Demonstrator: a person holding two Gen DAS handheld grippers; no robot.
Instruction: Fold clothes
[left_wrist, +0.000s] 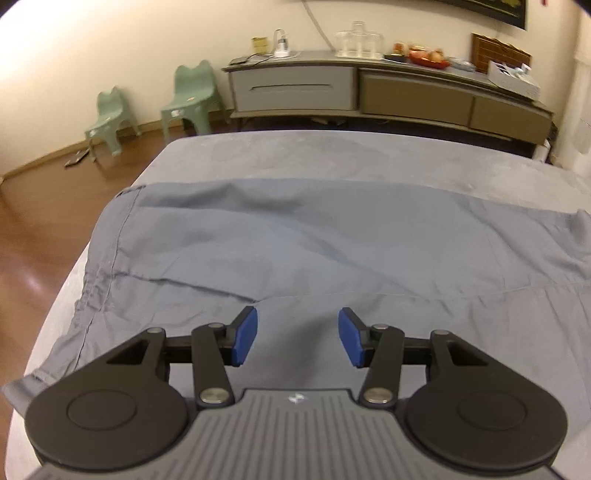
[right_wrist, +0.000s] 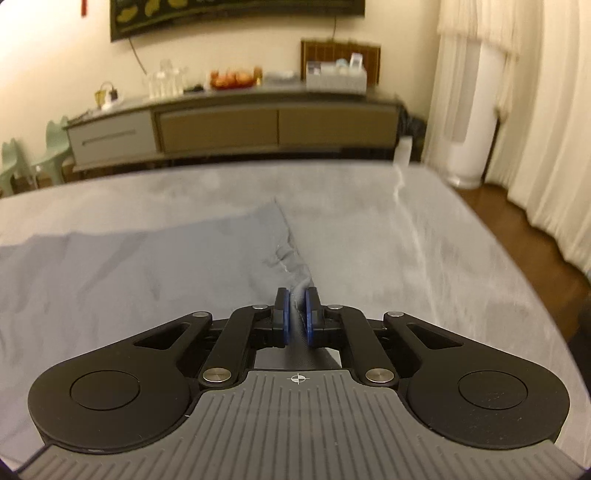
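A blue-grey garment (left_wrist: 295, 240) lies spread across the grey bed (left_wrist: 332, 155), its hemmed edge toward the left side. My left gripper (left_wrist: 297, 338) hovers over the near part of the cloth with its blue pads (left_wrist: 245, 336) apart and nothing between them. In the right wrist view the same garment (right_wrist: 129, 266) reaches to a bunched right edge. My right gripper (right_wrist: 297, 314) is shut on that bunched edge of the garment, and a ridge of cloth rises between the blue pads (right_wrist: 283, 317).
A long low sideboard (left_wrist: 369, 92) with jars, fruit and boxes stands beyond the bed's far edge. Two green child chairs (left_wrist: 155, 107) sit on the wooden floor at the left. White curtains (right_wrist: 517, 110) and a white tower unit (right_wrist: 472, 122) stand at the right.
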